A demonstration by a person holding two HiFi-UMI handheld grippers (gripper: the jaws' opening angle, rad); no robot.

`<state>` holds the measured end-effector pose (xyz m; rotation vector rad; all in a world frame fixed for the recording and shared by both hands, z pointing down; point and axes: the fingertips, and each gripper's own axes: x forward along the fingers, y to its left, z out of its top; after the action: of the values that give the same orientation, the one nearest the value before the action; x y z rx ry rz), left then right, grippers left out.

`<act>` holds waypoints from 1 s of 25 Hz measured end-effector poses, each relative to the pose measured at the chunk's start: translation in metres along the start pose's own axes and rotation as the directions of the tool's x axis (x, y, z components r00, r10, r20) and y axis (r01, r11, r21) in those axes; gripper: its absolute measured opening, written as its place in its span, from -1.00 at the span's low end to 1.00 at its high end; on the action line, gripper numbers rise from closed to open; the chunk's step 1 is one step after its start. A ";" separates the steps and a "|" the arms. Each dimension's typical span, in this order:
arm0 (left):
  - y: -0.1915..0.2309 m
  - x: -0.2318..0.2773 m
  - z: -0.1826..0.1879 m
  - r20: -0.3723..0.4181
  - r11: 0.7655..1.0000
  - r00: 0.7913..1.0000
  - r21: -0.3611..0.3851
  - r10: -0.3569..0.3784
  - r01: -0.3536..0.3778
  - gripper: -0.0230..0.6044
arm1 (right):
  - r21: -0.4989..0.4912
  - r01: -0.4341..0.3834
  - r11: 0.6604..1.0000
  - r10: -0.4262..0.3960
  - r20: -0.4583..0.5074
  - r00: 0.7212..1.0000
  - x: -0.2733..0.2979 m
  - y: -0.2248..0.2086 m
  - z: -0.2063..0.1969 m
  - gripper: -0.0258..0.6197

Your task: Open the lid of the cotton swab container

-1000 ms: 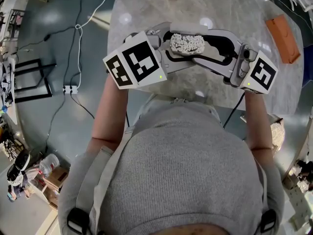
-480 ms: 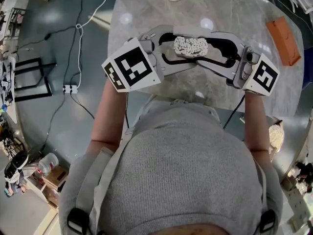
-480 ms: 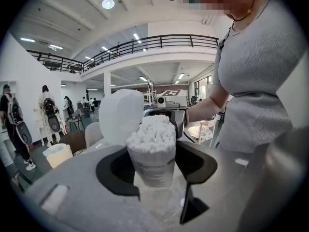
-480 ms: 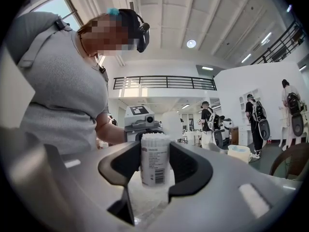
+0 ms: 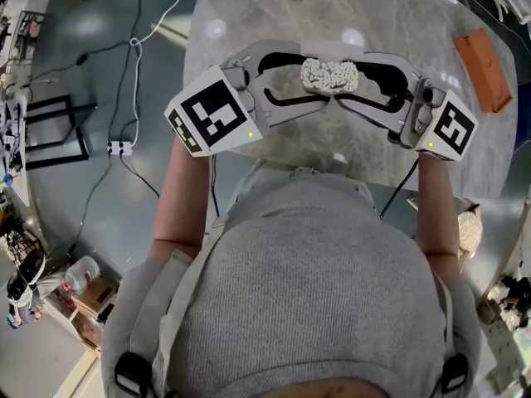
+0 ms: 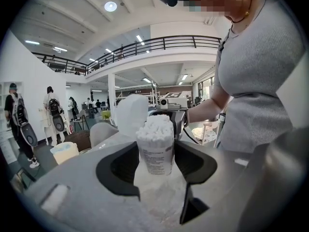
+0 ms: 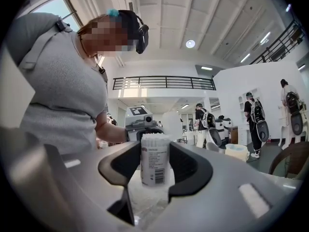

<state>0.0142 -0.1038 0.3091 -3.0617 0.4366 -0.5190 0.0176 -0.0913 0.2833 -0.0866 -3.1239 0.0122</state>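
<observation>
The cotton swab container (image 7: 155,164), a clear cylinder with a white printed label, is held upright between the jaws of the left gripper (image 6: 155,146) and the right gripper (image 7: 155,161). It is packed with white swabs. Its pale lid (image 6: 130,116) is swung open, raised beside the rim.
</observation>
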 end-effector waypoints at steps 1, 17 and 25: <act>0.001 -0.003 0.001 0.016 1.000 1.000 -0.007 0.001 -0.001 -0.19 | -0.003 0.000 1.000 0.000 -0.001 1.000 0.000 -0.001 -0.001 -0.34; 0.007 -0.009 0.003 0.037 1.000 0.999 -0.022 0.010 -0.009 -0.25 | -0.029 0.055 0.998 -0.055 -0.031 0.998 0.002 -0.004 -0.008 -0.33; 0.013 0.007 -0.025 -0.082 1.000 0.996 -0.013 0.022 -0.023 -0.25 | -0.069 0.089 0.994 -0.099 -0.150 0.984 0.002 -0.011 -0.035 -0.33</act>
<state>0.0089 -0.1169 0.3342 -3.0535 0.4785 -0.6452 0.0159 -0.1021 0.3179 0.0570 -2.9708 -0.0886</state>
